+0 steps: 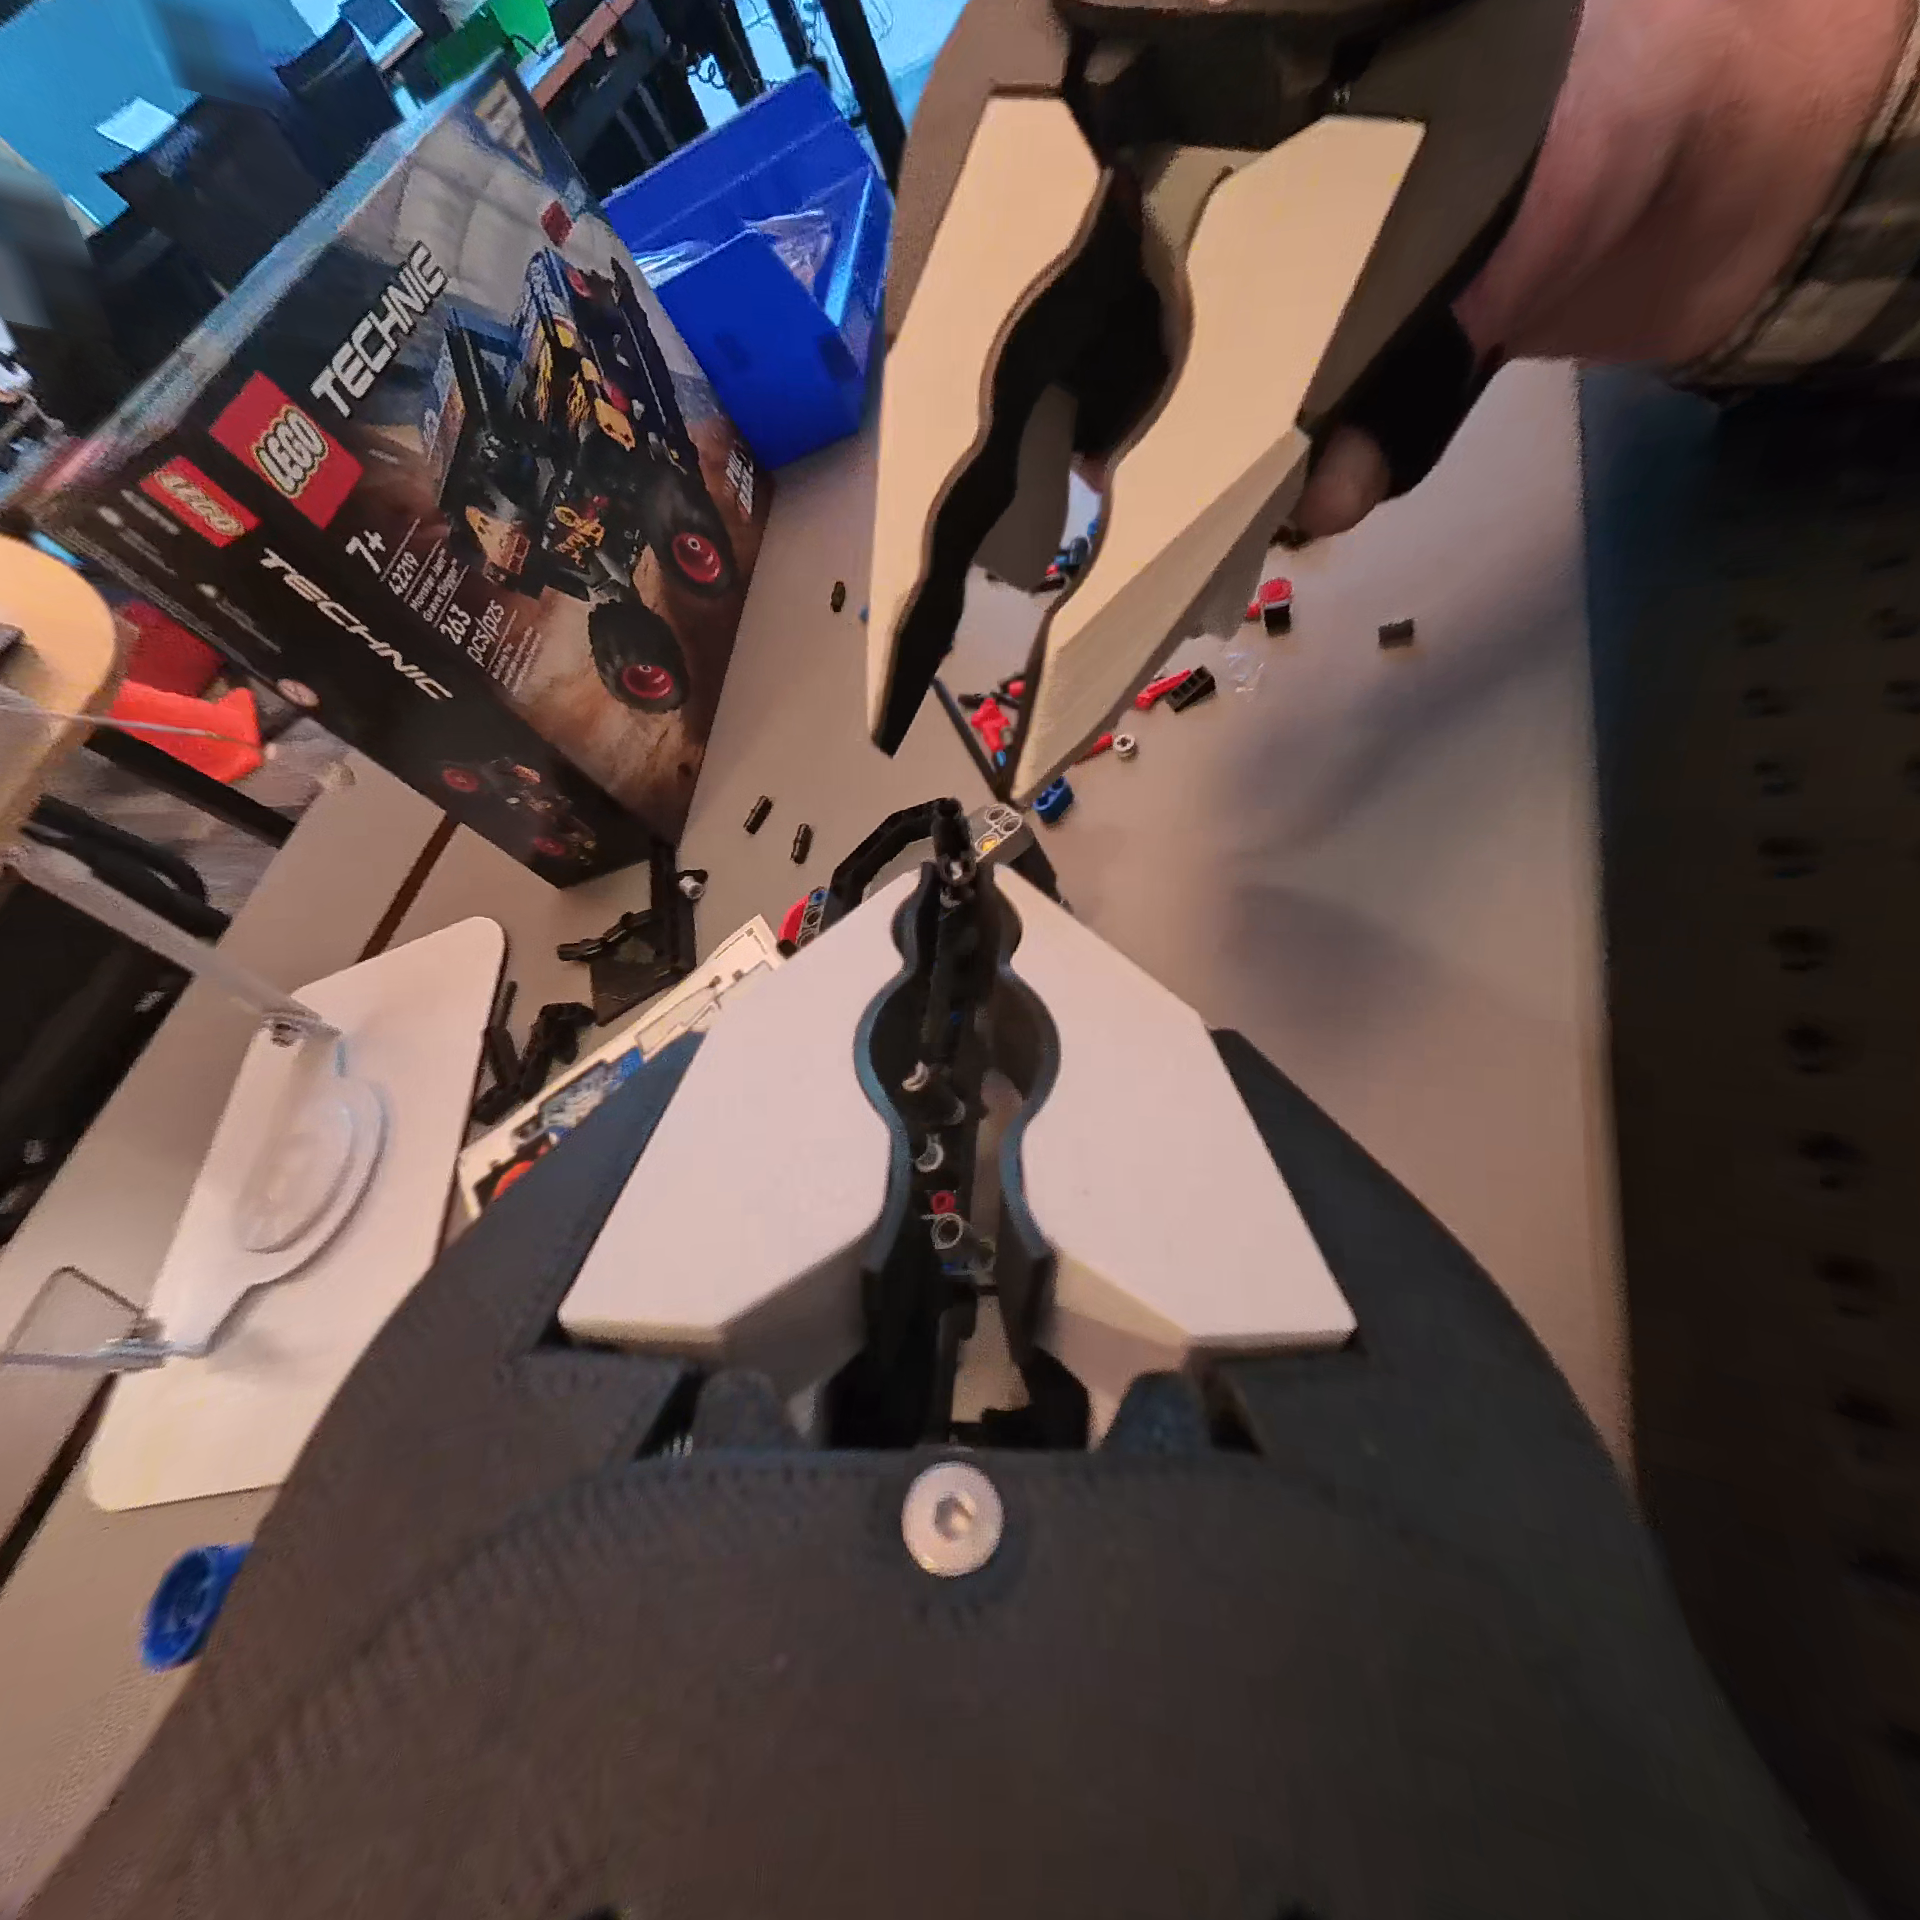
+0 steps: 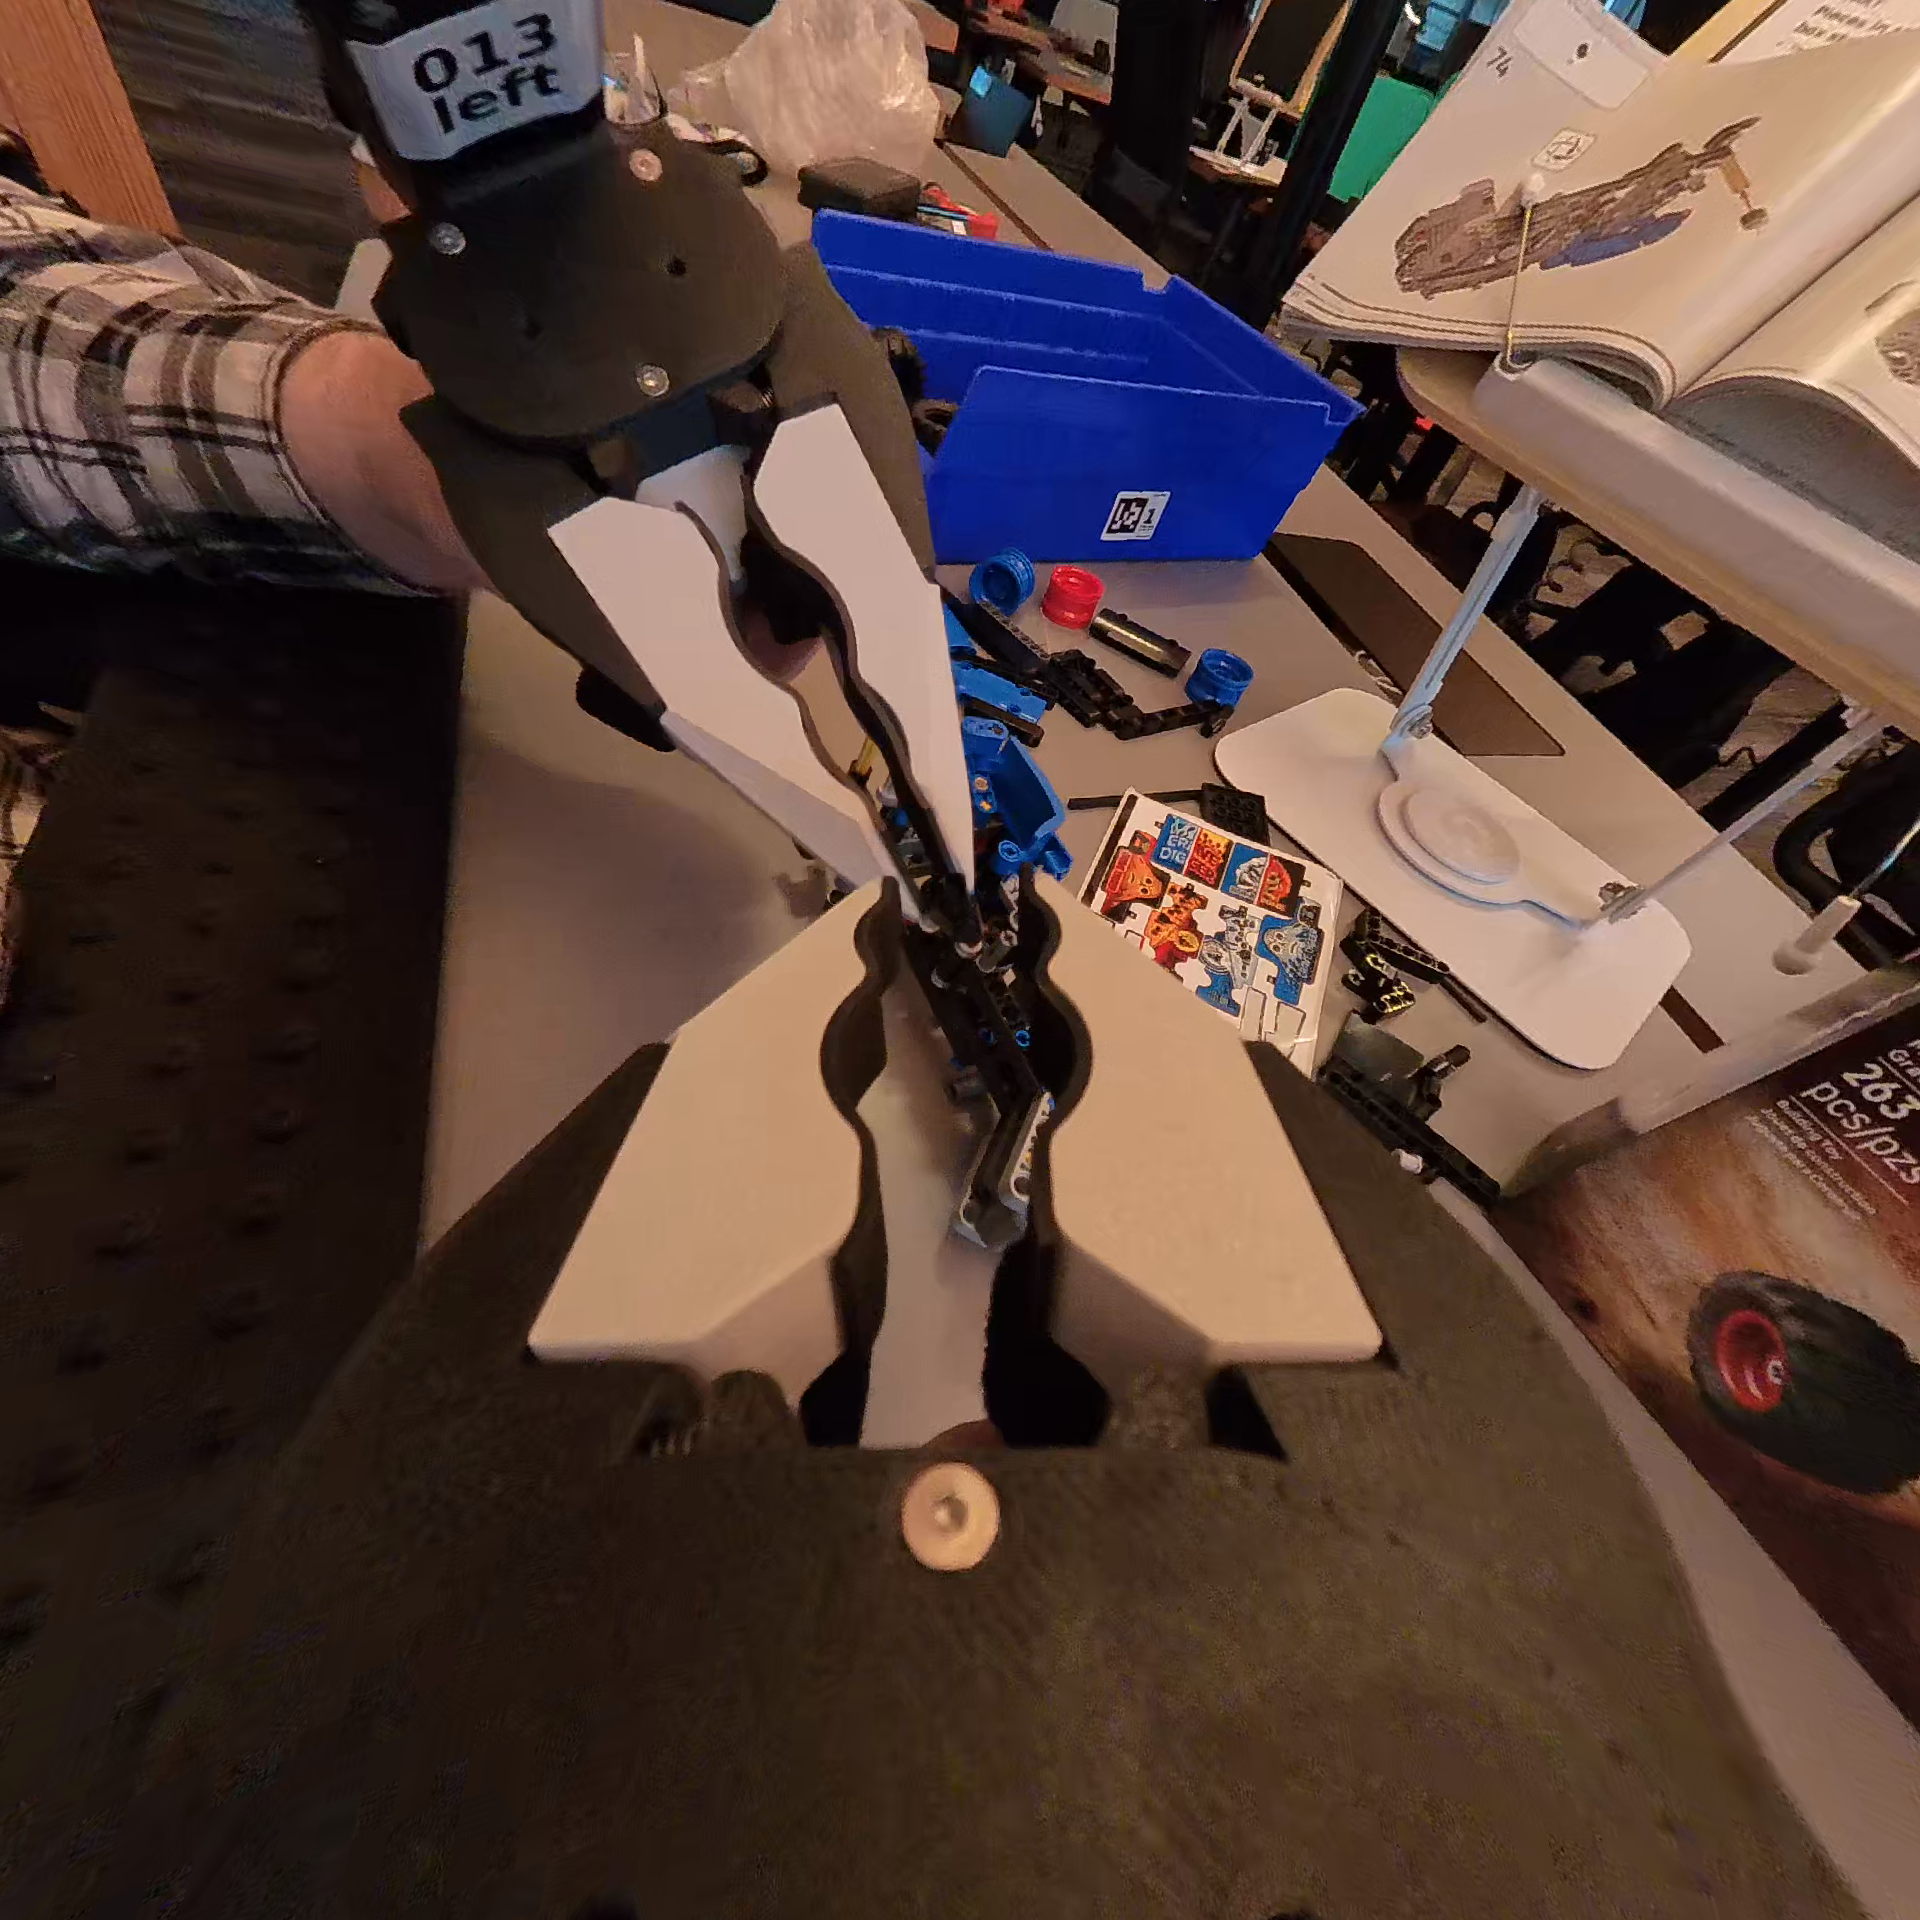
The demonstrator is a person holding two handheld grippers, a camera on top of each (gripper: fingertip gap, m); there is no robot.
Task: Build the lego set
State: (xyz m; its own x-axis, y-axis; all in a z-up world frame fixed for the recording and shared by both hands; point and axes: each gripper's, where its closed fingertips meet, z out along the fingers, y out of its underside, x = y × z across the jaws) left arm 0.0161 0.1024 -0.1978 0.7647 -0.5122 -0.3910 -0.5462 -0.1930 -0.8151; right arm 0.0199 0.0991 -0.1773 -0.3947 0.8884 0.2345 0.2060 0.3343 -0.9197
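Observation:
My left gripper (image 1: 956, 878) is shut on a long black lego assembly (image 1: 940, 1039) that runs along the gap between its fingers and sticks out past the tips. In the right wrist view the left gripper (image 2: 935, 894) comes down from the upper left, holding the same assembly (image 2: 977, 997). My right gripper (image 2: 956, 899) is partly open around the assembly's far end, where a grey beam (image 2: 1003, 1174) lies against its right finger. The other finger stands clear of it. In the left wrist view the right gripper (image 1: 956, 764) comes from above, tips just over the grey beam (image 1: 1000, 826).
The lego box (image 1: 468, 499) stands on the grey table (image 1: 1299, 935) beside a blue bin (image 2: 1091, 416). A sticker sheet (image 2: 1216, 914), loose wheels (image 2: 1070, 594), a blue sub-assembly (image 2: 1008, 779) and small red and black parts (image 1: 1174, 686) lie around. A white stand (image 2: 1455, 862) holds the instruction book (image 2: 1662, 208). The tips of both grippers are at nearly the same place.

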